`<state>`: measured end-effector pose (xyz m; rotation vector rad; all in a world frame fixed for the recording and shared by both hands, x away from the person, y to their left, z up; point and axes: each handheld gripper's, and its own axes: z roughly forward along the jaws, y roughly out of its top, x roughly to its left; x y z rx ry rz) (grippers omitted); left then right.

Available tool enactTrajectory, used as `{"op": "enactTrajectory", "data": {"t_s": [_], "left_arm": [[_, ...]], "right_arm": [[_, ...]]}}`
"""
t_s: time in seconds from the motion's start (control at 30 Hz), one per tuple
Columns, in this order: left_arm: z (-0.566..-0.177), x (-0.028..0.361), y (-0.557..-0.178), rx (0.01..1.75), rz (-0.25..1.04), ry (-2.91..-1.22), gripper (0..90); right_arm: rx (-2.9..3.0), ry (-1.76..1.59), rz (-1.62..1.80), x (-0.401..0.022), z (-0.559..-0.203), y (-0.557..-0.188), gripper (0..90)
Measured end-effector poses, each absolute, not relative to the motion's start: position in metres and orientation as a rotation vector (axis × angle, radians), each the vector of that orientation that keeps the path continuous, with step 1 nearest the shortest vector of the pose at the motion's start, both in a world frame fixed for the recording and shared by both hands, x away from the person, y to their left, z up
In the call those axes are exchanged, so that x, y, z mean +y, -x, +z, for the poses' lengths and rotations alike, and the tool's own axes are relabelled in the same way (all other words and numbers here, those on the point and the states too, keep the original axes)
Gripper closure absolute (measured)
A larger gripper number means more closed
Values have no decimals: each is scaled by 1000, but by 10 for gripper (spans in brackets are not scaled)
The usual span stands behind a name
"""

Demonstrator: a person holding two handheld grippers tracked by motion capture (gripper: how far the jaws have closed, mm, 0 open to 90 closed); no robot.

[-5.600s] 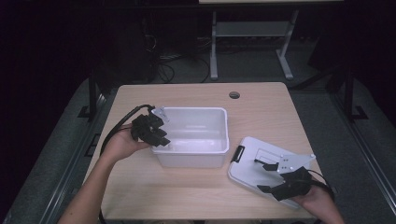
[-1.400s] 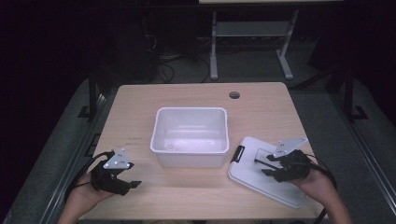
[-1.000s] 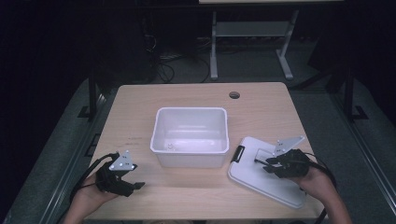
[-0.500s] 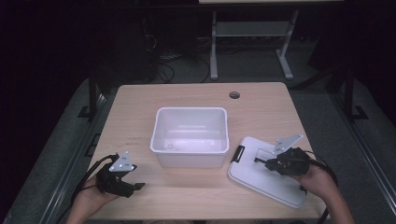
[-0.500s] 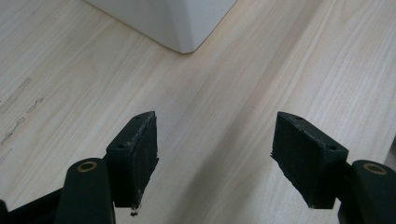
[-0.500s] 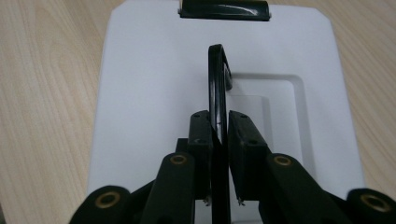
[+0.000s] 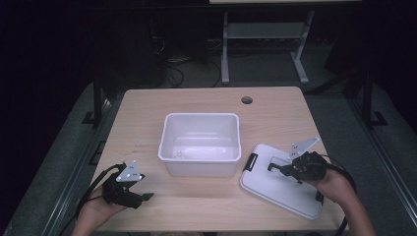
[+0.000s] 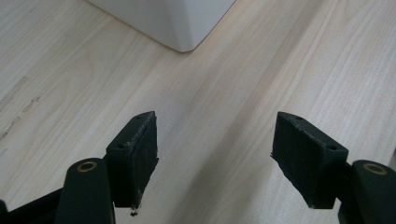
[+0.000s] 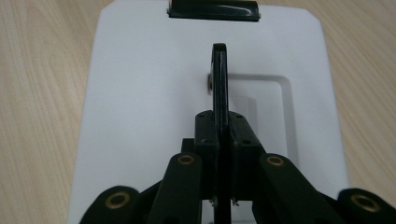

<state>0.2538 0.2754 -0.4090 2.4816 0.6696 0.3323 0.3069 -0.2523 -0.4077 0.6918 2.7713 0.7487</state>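
A white bin (image 7: 200,142) stood open-topped near the middle of the wooden surface (image 7: 147,105). Its inside looked bare apart from one tiny speck on the floor near the front left corner, too small to identify. Its long axis ran across the surface from left to right.

The white lid (image 7: 278,184) lay flat on the surface to the right of the bin, just beside it and not touching. It sat skewed: its long axis ran from the near right edge of the surface toward the bin's front right corner, and the short end with a black latch (image 7: 250,162) pointed toward the bin. In the right gripper view another point on the lid (image 9: 140,102) showed a black handle (image 9: 219,91) standing upright on edge from the recessed middle panel.

The right tool (image 7: 280,168) had just been closing and was clamped on that handle, its pads pressed to either side of the thin strip.

The left tool (image 7: 142,197) rested at the near left corner, jaws wide apart over bare wood, holding nothing, with the bin's corner ahead of it.
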Motion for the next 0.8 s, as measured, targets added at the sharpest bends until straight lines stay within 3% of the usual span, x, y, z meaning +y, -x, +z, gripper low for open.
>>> {"op": "enactTrajectory", "data": {"t_s": [0.8], "left_arm": [[-411, 280, -253, 681, 326, -2470, 306]], "right_arm": [[2771, -644, 782, -255, -385, -308, 839]]}}
